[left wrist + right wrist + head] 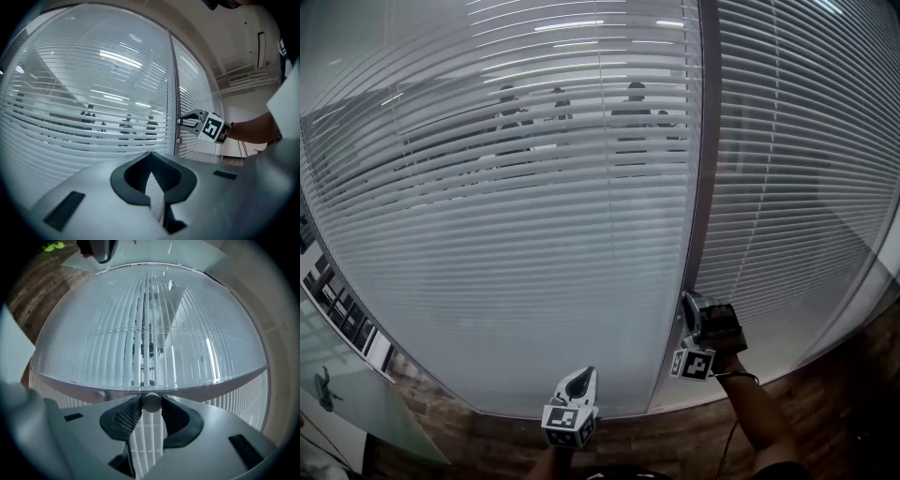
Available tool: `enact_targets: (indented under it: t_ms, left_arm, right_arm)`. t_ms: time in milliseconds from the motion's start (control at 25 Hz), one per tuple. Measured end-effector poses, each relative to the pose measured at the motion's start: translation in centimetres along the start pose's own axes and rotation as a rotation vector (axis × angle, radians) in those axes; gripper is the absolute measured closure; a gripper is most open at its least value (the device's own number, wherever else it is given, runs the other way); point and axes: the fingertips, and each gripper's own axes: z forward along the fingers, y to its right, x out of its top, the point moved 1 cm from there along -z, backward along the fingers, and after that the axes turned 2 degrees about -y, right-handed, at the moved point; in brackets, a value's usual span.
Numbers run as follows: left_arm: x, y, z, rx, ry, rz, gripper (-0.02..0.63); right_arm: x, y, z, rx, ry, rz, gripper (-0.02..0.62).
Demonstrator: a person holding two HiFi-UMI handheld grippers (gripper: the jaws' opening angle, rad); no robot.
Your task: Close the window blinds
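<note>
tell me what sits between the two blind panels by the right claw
A grey frame post runs between the left blinds and right blinds in the head view. The right gripper view shows the right claw closed on a round knob there.

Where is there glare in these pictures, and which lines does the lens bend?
Head view: reflected light makes bright streaks on the glass near the top, and the blind slats bow because of the wide lens. Left gripper view: similar streaks, with dark corners. Right gripper view: the slats fan into a dome; the knob between the jaws looks slightly soft.
</note>
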Motion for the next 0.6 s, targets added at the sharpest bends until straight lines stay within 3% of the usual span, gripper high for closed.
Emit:
enact_targets:
  t_ms: [160,400,600]
  left_arm:
    - [-0.4,0.0,-0.3,0.010,-0.009,-0.001,0.606]
    - [-0.4,0.7,-0.5,0.003,-0.018,0.003,0.605]
    - [0.3,0.8,-0.7,-0.011,0.004,-0.031,0.606]
  right_arm:
    - [0.5,-0.5,-0.9,0.039,0.042,0.208,0.468]
    - [-0.4,0.9,-1.1,0.103,0.027,0.812,0.468]
    - [-0.6,1.3,-0.6,0.150,0.018,1.083,0.468]
